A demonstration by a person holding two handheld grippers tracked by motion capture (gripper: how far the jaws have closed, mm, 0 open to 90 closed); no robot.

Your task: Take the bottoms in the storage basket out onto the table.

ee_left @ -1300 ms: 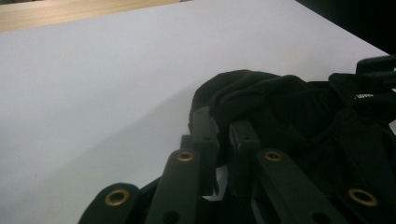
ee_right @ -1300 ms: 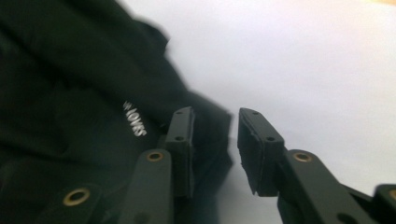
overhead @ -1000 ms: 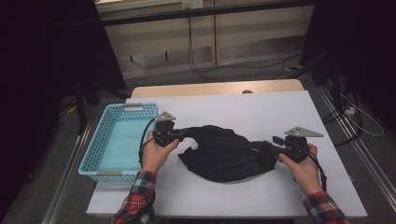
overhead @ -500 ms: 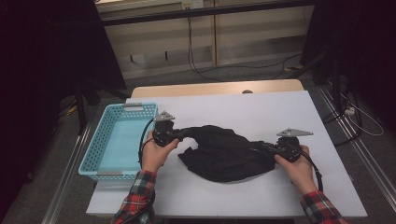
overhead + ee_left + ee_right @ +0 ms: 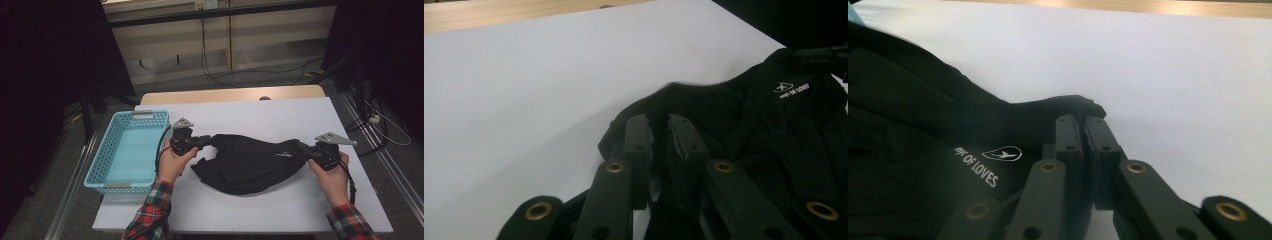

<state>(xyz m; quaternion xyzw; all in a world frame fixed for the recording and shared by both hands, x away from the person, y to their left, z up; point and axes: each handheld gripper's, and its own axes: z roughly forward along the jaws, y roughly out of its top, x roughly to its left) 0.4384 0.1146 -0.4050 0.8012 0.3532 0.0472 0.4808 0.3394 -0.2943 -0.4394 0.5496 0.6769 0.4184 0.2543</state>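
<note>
- Since a second ago, the right gripper [image 5: 304, 148] is sitting further in toward the black garment [image 5: 250, 162], and its jaws, which were standing apart beside the cloth's edge, are now pinching that edge; they have just been closing, with cloth between them.
- Over the same second the left gripper [image 5: 207, 140] is staying where it was, at the garment's left end, and the garment is now lying drawn out a little straighter between the two grippers.
- In the right gripper view, the right gripper [image 5: 1084, 125] is clamping a fold of the black garment [image 5: 923, 145] close to a white printed logo, with the jaws standing almost together.
- In the left gripper view, the left gripper [image 5: 660, 127] is gripping a bunched edge of the black garment [image 5: 769, 130]; the jaws are standing slightly apart with cloth filling the gap, having eased a touch wider.
- From the high view, the garment is lying on the white table [image 5: 280, 115], near the middle, sagging in a dark heap toward the person's side.
- Each hand is holding its gripper low and roughly level above the tabletop, with plaid sleeves coming in from the bottom edge.
- Beside the left hand, a light blue basket [image 5: 100, 165] is sitting at the table's left edge, apart from the garment.
</note>
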